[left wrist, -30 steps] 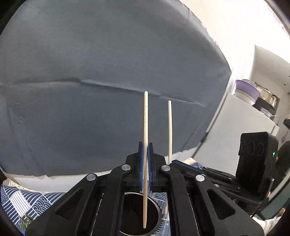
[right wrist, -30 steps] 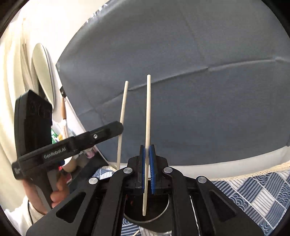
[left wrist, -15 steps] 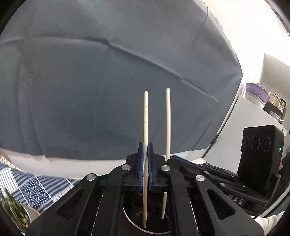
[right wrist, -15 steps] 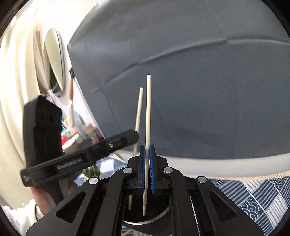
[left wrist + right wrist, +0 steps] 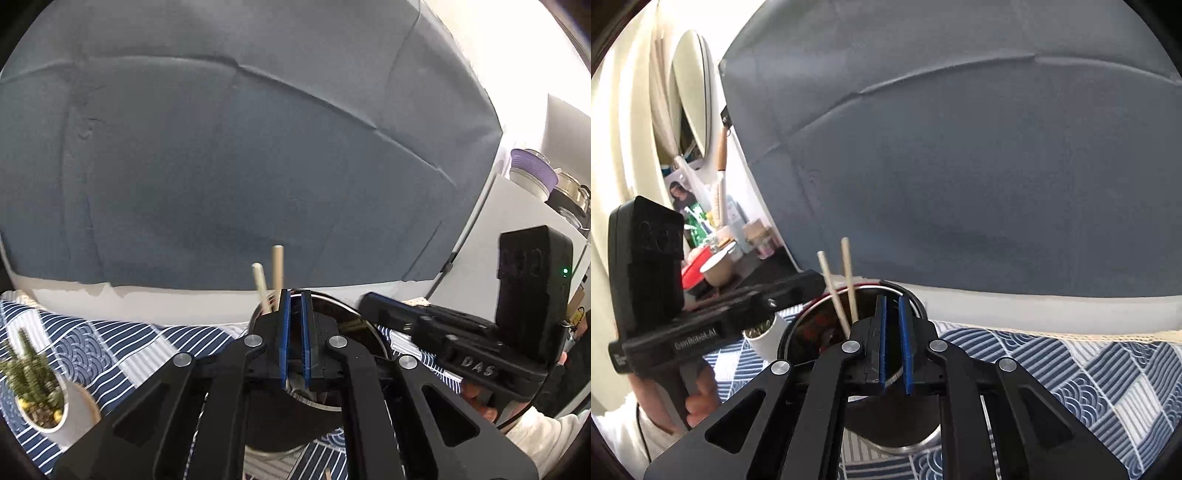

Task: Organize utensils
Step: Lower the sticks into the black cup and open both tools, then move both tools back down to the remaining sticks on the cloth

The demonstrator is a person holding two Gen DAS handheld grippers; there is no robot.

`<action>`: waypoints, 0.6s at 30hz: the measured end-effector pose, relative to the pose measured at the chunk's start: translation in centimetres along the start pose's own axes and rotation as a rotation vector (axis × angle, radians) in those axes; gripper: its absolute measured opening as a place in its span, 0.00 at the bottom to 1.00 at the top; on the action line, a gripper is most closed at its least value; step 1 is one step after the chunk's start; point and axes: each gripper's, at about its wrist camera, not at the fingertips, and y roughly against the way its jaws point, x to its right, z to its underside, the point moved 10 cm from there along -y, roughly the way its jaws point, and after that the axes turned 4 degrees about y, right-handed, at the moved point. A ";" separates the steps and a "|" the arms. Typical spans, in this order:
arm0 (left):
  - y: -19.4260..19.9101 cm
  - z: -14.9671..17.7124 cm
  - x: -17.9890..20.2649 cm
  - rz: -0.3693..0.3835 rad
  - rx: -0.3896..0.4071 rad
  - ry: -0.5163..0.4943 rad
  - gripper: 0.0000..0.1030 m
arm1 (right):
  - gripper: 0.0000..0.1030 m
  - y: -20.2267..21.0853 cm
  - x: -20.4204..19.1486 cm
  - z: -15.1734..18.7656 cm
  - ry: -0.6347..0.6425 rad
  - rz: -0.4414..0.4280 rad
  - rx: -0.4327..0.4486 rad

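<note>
Two chopsticks (image 5: pixel 846 284) stand near-upright in the metal cup (image 5: pixel 905 291), just left of the right gripper (image 5: pixel 894 343), jaws opening and empty; left gripper (image 5: pixel 294 339) is shut, empty, nearer.

Two pale wooden chopsticks (image 5: pixel 839 286) upright, slightly leaning, inside dark metal cup (image 5: pixel 916 428).

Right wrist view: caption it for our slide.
Two chopsticks stand in the metal cup; the right gripper is opening, nothing between its jaws.
</note>
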 end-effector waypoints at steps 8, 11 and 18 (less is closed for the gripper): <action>3.4 1.9 -1.0 -0.087 -0.083 -0.005 0.30 | 0.30 3.9 0.9 1.8 0.005 0.097 -0.058; 4.3 3.6 -1.6 -0.116 -0.121 0.009 0.37 | 0.36 4.8 0.6 2.6 0.029 0.134 -0.079; 5.3 8.6 -3.4 -0.170 -0.227 0.049 0.58 | 0.58 6.1 0.2 5.5 0.043 0.169 -0.146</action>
